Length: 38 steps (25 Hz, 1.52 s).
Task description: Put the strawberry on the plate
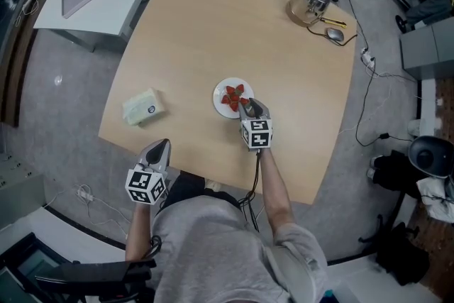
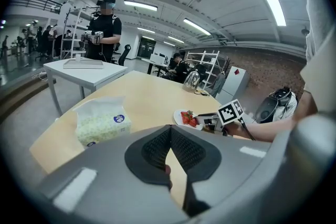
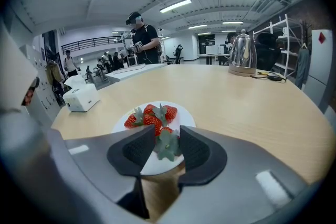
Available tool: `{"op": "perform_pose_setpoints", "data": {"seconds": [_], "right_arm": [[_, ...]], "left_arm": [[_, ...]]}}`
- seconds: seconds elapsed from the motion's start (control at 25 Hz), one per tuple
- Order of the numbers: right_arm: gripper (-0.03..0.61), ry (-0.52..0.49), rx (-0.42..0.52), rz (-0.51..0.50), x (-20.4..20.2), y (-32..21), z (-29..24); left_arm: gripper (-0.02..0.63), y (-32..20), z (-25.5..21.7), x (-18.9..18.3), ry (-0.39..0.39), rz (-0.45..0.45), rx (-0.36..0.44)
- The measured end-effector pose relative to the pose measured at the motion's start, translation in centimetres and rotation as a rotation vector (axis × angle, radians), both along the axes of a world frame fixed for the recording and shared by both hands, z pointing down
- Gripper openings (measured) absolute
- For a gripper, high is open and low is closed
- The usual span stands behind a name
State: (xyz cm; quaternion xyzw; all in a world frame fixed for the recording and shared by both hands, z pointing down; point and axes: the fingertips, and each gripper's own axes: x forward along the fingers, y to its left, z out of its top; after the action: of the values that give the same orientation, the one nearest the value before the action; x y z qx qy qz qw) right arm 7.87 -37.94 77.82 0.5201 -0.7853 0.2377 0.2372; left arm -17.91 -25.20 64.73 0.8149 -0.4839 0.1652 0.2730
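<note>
- Head view, centre: one round white plate (image 1: 219,105) on one light wooden counter (image 1: 213,25).
- Three red strawberries (image 3: 149,119) lie on it; right gripper (image 3: 167,136) grips a fourth strawberry (image 3: 168,144).
- Lower left: left gripper (image 1: 162,145) closed, empty.

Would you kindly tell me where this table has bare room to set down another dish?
The widest bare stretch is the far half of the table, between the kettle and the tissue pack. The right side, beyond the plate, is bare too. It is crowded at the plate, where the right gripper holds a strawberry.
</note>
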Motion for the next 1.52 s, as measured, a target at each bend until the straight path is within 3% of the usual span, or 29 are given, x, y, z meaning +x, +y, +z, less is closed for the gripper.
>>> {"op": "perform_pose_setpoints", "data": {"seconds": [0.52,0.88,1.52], "right_arm": [[0.200,-0.059,0.041,0.031,0.4,0.3,-2.0],[0.218,-0.045,0.077,0.046,0.9,2.1,-4.4],[0.065,-0.020,0.220,0.126,3.0,7.8,-11.5]], "left_arm": [[0.020,0.8,-0.3,0.0,0.006,0.019,0.012],[0.020,2.0,-1.5,0.3,0.021,0.038,0.042],[0.020,4.5,-3.9,2.1,0.050,0.106,0.120]]}}
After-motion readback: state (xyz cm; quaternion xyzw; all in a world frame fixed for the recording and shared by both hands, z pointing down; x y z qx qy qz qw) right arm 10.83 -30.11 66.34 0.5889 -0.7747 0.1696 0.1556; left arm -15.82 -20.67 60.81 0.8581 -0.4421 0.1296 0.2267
